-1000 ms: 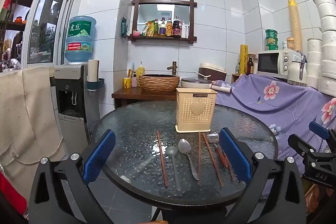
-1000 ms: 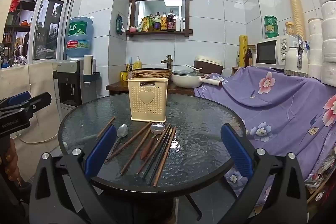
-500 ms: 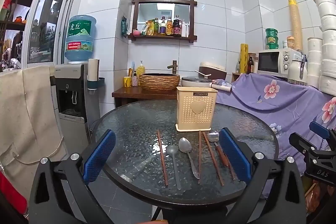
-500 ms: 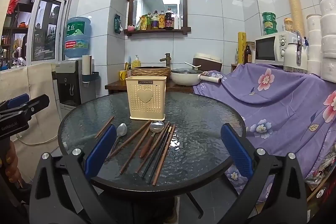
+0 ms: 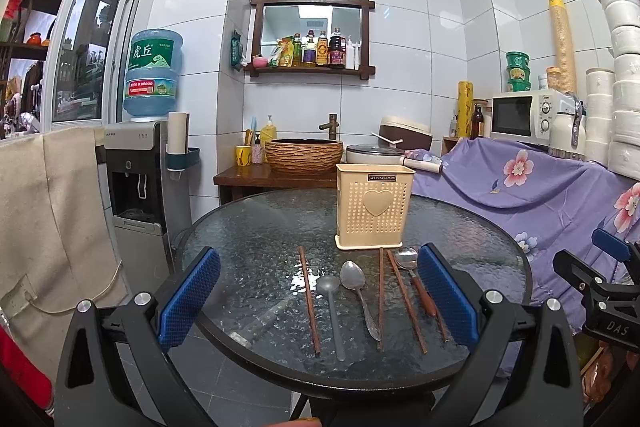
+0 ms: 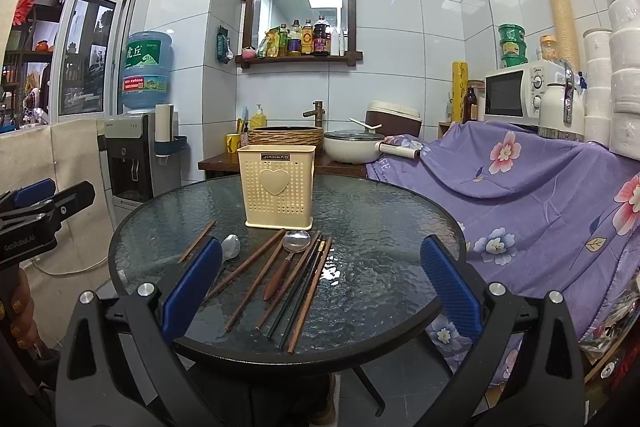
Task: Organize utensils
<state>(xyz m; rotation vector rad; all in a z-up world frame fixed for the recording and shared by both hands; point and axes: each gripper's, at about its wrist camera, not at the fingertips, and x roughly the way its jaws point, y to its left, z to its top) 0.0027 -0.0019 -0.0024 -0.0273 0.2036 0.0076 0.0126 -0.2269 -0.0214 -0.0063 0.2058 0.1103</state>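
A cream perforated utensil holder [image 5: 374,207] [image 6: 277,192] with a heart stands upright on the round glass table [image 5: 248,251] [image 6: 380,227]. In front of it lie several brown chopsticks [image 5: 309,301] [image 6: 256,283], a steel spoon [image 5: 357,293] [image 6: 229,251], a grey spoon [image 5: 332,311] and a wooden-handled spoon [image 5: 414,277] [image 6: 289,259]. Dark chopsticks [image 6: 298,289] lie beside them. My left gripper [image 5: 319,301] is open and empty, held before the table's near edge. My right gripper [image 6: 320,287] is open and empty, also short of the utensils.
A water dispenser [image 5: 140,171] stands at the left, a wooden washstand with a woven basin [image 5: 303,155] behind the table. A purple floral cloth [image 6: 520,195] covers furniture at the right, with a microwave [image 6: 516,93] and stacked white rolls [image 6: 624,39] above.
Both views have shifted only slightly; the utensils and holder have not moved and both grippers stay open.
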